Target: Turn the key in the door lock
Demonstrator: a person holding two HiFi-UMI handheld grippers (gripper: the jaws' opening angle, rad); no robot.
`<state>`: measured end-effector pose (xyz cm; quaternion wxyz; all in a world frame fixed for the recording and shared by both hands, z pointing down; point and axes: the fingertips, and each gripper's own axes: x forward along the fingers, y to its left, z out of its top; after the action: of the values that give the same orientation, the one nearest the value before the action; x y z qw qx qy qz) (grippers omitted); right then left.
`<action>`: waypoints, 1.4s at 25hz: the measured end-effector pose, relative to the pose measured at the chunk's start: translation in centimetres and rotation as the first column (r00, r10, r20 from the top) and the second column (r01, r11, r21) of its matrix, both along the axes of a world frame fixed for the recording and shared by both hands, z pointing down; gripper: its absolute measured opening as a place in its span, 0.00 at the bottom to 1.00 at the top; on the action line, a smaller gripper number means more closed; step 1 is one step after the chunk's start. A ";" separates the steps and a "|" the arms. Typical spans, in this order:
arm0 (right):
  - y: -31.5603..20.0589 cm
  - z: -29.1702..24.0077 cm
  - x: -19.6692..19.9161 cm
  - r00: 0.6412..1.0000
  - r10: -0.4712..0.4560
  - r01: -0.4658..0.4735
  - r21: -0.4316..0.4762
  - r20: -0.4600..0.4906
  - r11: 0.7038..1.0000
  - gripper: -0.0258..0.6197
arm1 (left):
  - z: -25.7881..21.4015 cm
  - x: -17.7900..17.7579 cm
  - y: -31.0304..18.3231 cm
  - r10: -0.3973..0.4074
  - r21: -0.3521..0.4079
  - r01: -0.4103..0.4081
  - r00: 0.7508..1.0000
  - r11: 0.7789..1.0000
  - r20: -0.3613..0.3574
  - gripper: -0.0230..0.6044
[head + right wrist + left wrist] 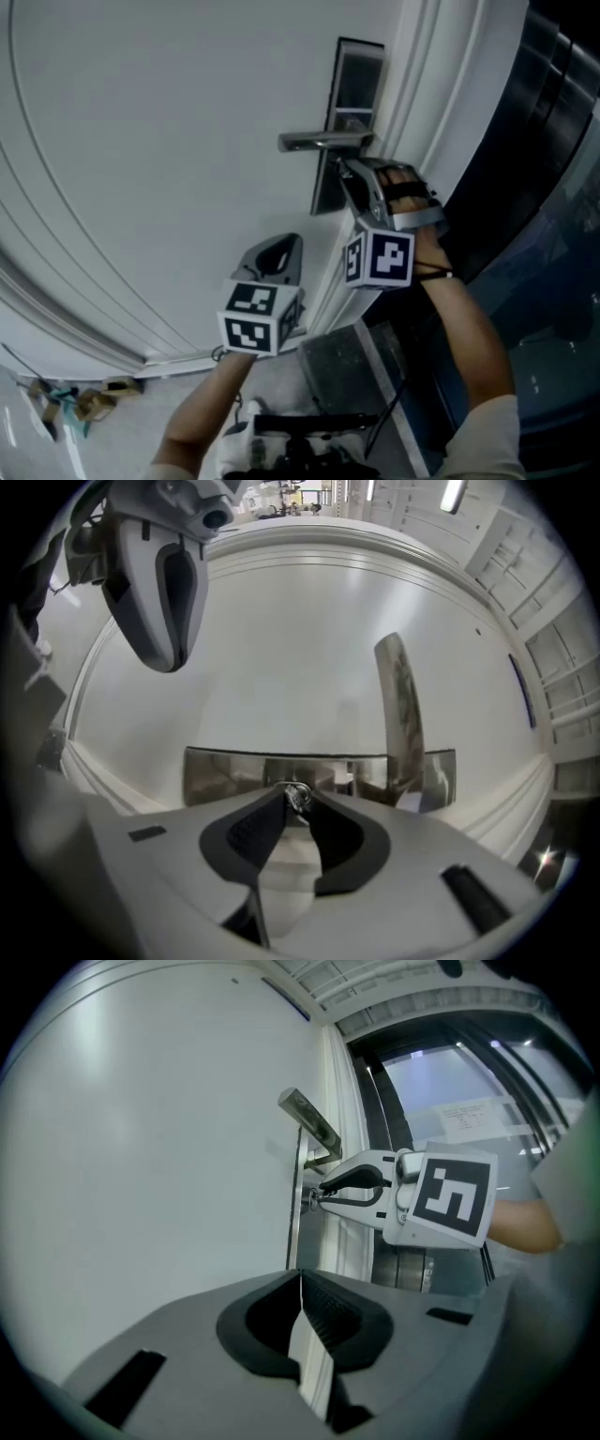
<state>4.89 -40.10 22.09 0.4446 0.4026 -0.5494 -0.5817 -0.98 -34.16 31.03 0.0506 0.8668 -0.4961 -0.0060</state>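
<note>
The lock plate [349, 89] sits near the edge of the white door [169, 141], and its lever handle [323, 141] stands out from the middle of the plate. The key [298, 797] is in the lower part of the lock plate, just under the handle, and a small metal ring hangs at its head. The right hand-held gripper [349, 171] points level at this part of the plate. In the right gripper view its two jaw tips come together on the key head, so it is grasping the key. The left hand-held gripper [278, 246] is well apart from the lock plate, lower and to the left of it in the head view, in front of the bare door panel. Its jaws are clenched together, pad against pad, with nothing between them, and it touches neither the plate nor the handle.
</note>
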 end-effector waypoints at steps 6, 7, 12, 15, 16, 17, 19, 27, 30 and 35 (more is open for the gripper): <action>0.0 -0.2 0.0 0.996 0.009 -0.005 -0.046 0.092 0.999 0.18 | 0.0 0.3 0.2 0.009 -0.002 -0.009 1.000 1.000 0.003 0.06; 0.0 -0.3 0.0 0.992 0.011 -0.002 -0.067 0.124 0.998 0.18 | 0.1 0.3 0.2 0.009 -0.003 -0.009 1.000 1.000 0.003 0.06; 0.0 -0.5 0.0 0.947 0.037 0.022 -0.177 0.320 0.984 0.18 | 0.1 0.3 0.3 0.010 -0.004 -0.010 1.000 1.000 0.006 0.06; -0.1 -0.8 0.1 0.877 0.065 0.065 -0.251 0.477 0.966 0.18 | 0.1 0.3 0.4 0.009 -0.005 -0.009 1.000 1.000 0.009 0.06; -0.1 -0.8 0.1 0.844 0.076 0.087 -0.275 0.532 0.957 0.18 | 0.1 0.2 0.4 0.009 -0.005 -0.009 1.000 1.000 0.009 0.06; -0.1 -0.9 0.1 0.805 0.088 0.115 -0.300 0.587 0.947 0.18 | 0.1 0.2 0.4 0.008 -0.005 -0.008 1.000 1.000 0.009 0.06; -0.1 -1.1 0.2 0.711 0.118 0.178 -0.340 0.693 0.923 0.16 | 0.1 0.3 0.4 0.010 -0.004 -0.010 1.000 1.000 0.009 0.06; -0.4 -1.7 1.0 0.249 0.281 0.434 -0.366 0.927 0.823 0.08 | -0.2 0.4 0.4 0.012 0.001 -0.012 1.000 1.000 0.008 0.06; -0.5 -1.8 1.4 0.026 0.362 0.541 -0.318 0.932 0.779 0.09 | -0.2 0.4 0.4 0.010 0.002 -0.010 1.000 1.000 0.011 0.06; -0.6 -1.9 1.8 -0.277 0.482 0.674 -0.190 0.831 0.714 0.09 | -0.3 0.2 0.4 0.002 0.005 -0.002 1.000 1.000 0.011 0.06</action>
<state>6.68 -40.72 20.20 -0.1345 0.4365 -0.8675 0.1968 -0.82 -33.73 30.69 0.0460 0.8674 -0.4956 -0.0025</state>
